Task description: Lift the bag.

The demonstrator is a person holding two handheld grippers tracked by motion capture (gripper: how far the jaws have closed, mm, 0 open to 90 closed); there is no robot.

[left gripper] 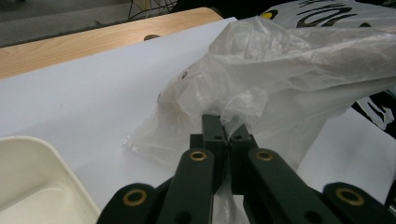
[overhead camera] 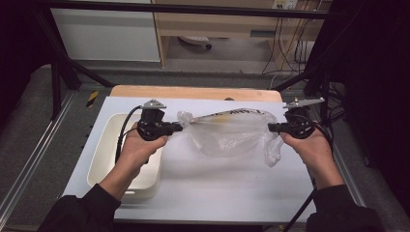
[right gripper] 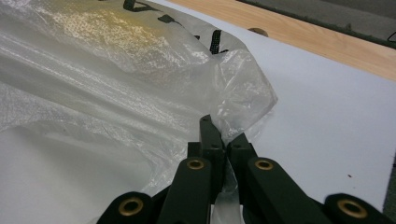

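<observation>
A clear plastic bag (overhead camera: 227, 130) with black and yellow print is stretched above the white table (overhead camera: 193, 188) between both grippers. My left gripper (overhead camera: 180, 127) is shut on the bag's left end; in the left gripper view the film (left gripper: 280, 79) bunches up between the closed jaws of the left gripper (left gripper: 228, 128). My right gripper (overhead camera: 270, 128) is shut on the bag's right end, where a loose flap (overhead camera: 273, 152) hangs down. In the right gripper view the bag (right gripper: 116, 79) spreads to the left and its edge is pinched in the right gripper (right gripper: 223, 133).
A cream rectangular tub (overhead camera: 104, 159) sits on the table's left side, under my left forearm; its corner (left gripper: 32, 172) appears in the left gripper view. A wooden strip (overhead camera: 193, 92) runs along the table's far edge. Metal frame rails (overhead camera: 34, 159) flank the table.
</observation>
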